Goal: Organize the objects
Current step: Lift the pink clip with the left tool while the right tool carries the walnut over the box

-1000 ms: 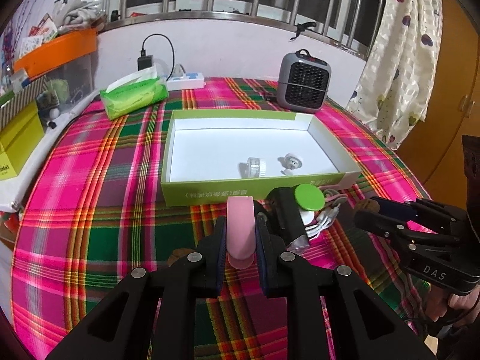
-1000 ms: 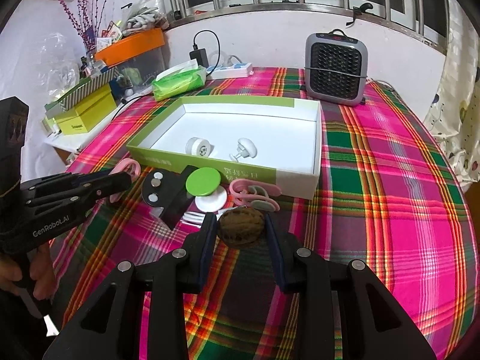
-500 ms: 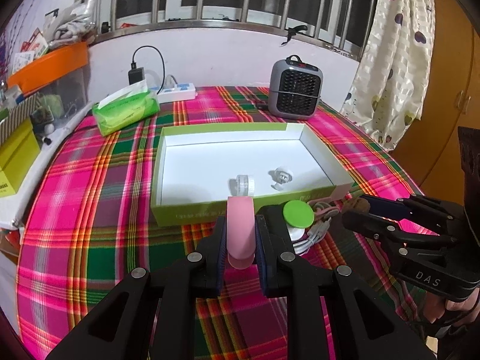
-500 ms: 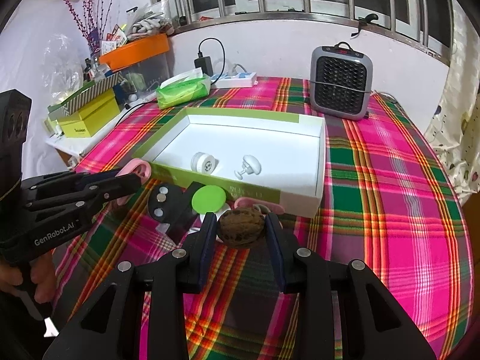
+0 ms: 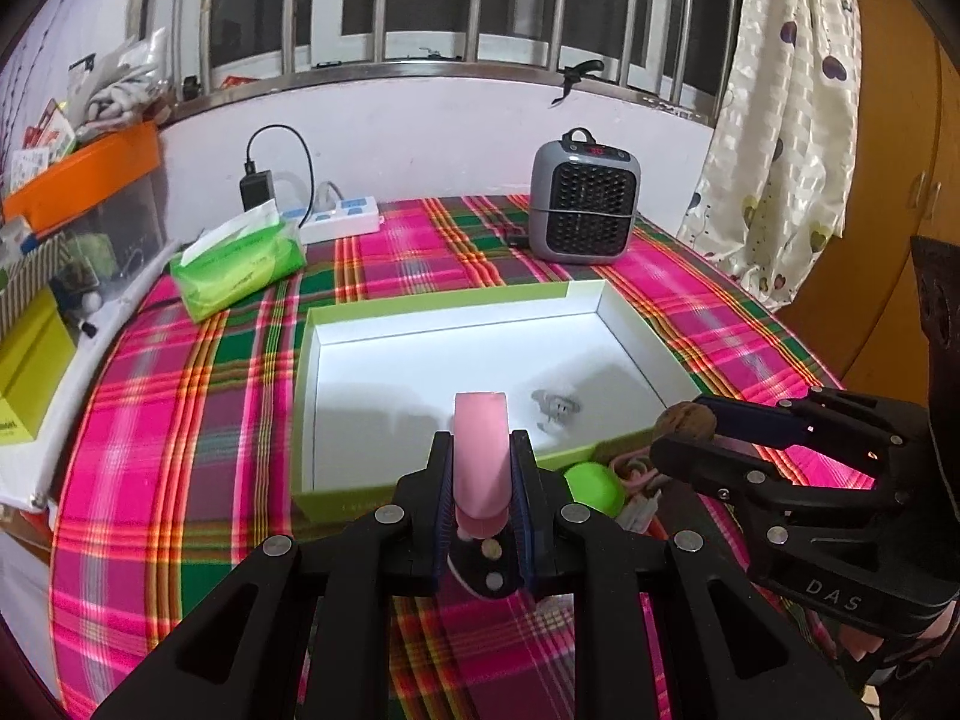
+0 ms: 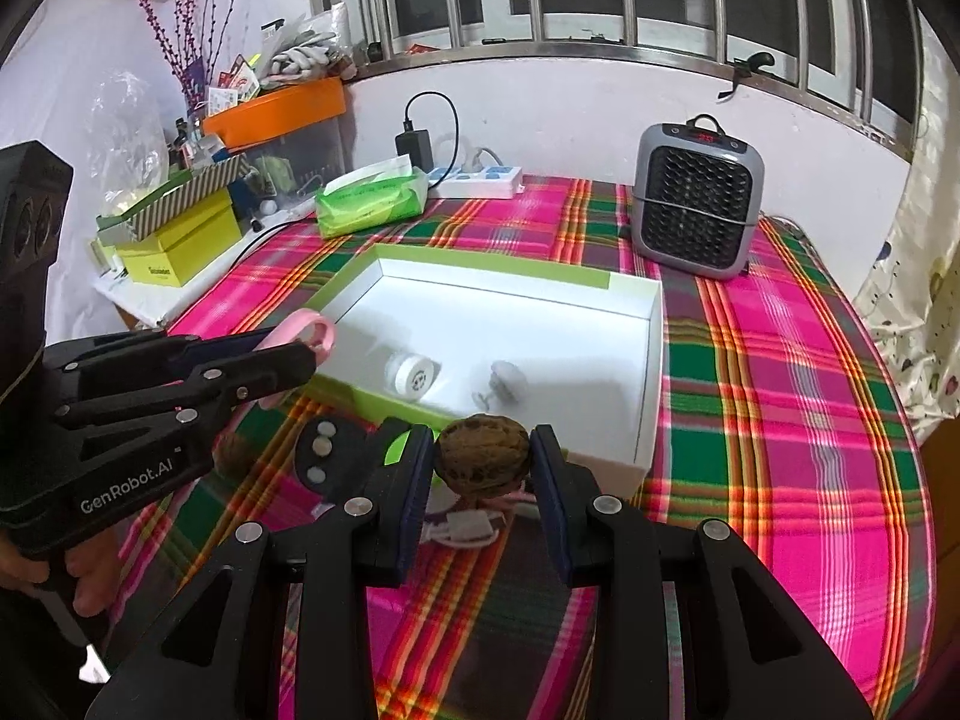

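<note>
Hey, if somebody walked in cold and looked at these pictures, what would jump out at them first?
Probably the two loaded grippers at the near edge of the white tray: the left gripper pinches a pink clip, the right gripper a walnut. Under them, the loud pink-and-green plaid tablecloth.

We see our left gripper [image 5: 480, 480] as matte black plastic, its two angular arms cut with triangular openings and dotted with round silver screw heads. Dark blue ribbed pads line the inner faces of its jaws. In the right wrist view its side reads "GenRobot.AI" in white letters, and a black camera block with two round lenses sits above the handle. Our right gripper [image 6: 483, 459] has the same black build, silver screws and blue pads; its side shows "DAS" in pale letters. Bare fingers [image 6: 90, 585] wrap the left handle
</note>
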The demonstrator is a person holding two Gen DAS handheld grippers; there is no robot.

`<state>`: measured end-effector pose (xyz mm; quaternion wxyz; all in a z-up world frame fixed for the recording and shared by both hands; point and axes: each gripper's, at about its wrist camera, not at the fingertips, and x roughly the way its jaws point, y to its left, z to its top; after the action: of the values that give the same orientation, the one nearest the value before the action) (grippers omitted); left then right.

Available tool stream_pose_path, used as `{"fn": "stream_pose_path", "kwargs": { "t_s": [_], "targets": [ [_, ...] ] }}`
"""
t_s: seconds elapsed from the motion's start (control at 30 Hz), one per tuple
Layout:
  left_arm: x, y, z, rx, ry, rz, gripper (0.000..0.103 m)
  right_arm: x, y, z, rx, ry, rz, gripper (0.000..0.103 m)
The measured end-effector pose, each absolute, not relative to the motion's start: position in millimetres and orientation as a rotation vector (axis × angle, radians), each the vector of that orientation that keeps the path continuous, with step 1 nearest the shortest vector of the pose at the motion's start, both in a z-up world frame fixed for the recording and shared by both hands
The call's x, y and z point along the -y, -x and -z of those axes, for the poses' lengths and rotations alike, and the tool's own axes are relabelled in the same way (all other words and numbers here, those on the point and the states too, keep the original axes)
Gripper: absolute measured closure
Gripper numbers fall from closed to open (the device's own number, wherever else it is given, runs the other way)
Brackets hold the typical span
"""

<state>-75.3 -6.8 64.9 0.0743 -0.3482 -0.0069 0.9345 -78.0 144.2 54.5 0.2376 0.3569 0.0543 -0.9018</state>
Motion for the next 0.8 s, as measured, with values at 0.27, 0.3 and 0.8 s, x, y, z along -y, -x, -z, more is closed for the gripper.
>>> {"fn": "stream_pose_path", "kwargs": {
  "t_s": [0.27, 0.3, 0.8],
  "targets": [
    [5.1, 91.5, -64.6, 0.017, 1.045, -2.8, 0.087, -139.4, 91.9, -57.5, -0.16, -0.965, 2.47, 0.068],
    [5.2, 93.3, -64.2, 0.017, 1.044, -2.8, 0.087, -139.1, 94.1, -56.9, -0.16, -0.966, 2.468, 0.068],
    [16.9, 123.9, -46.5, 0.049, 1.09, -2.831, 0.087, -124.1, 129.3, -45.7, -0.169, -0.993, 2.432, 0.068]
  ]
}}
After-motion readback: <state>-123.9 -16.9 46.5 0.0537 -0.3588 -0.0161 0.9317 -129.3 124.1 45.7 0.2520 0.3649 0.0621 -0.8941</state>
